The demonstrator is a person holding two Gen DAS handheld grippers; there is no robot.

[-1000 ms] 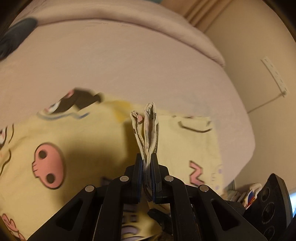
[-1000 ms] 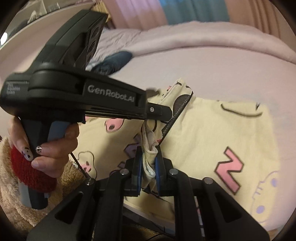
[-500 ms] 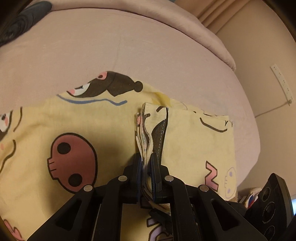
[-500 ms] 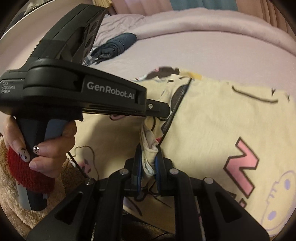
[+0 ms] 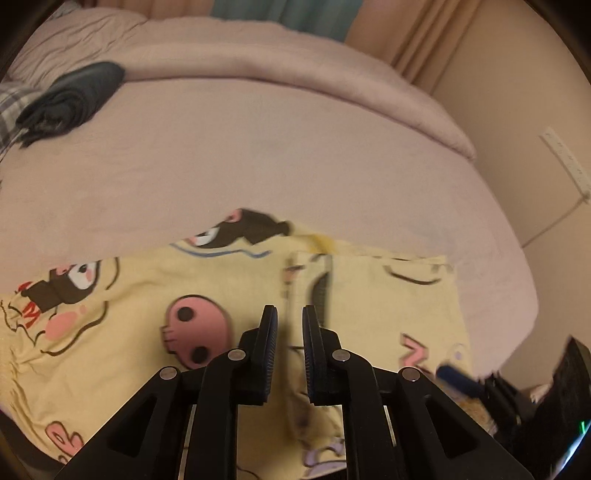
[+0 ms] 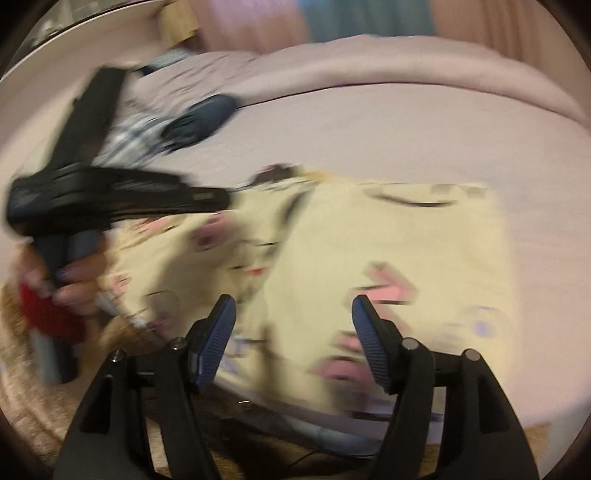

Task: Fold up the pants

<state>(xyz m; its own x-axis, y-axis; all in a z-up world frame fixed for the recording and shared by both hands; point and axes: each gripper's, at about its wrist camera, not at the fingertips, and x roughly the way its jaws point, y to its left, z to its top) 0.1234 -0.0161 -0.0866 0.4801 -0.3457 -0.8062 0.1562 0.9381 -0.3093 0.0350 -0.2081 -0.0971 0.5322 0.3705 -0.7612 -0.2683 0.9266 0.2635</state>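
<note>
Pants (image 5: 351,295) now lie flat along the near edge of the bed (image 5: 295,155), one end folded over. I've just let go: left gripper (image 5: 290,314) and right gripper (image 6: 293,306) stand parted, empty. This fold looks laid.

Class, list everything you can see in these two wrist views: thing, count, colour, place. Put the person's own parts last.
pants: one, pale yellow with cartoon prints, lying on the near bed edge
bed: one, pinkish sheet, filling the middle
folded dark garment: one, navy, far left on the bed
power strip: one, white, on the right wall
curtains: teal and beige, behind the bed
left claw: black, open, over the pants
right claw: black, blue pads, open wide
hand: one, holding the left claw's handle
</note>
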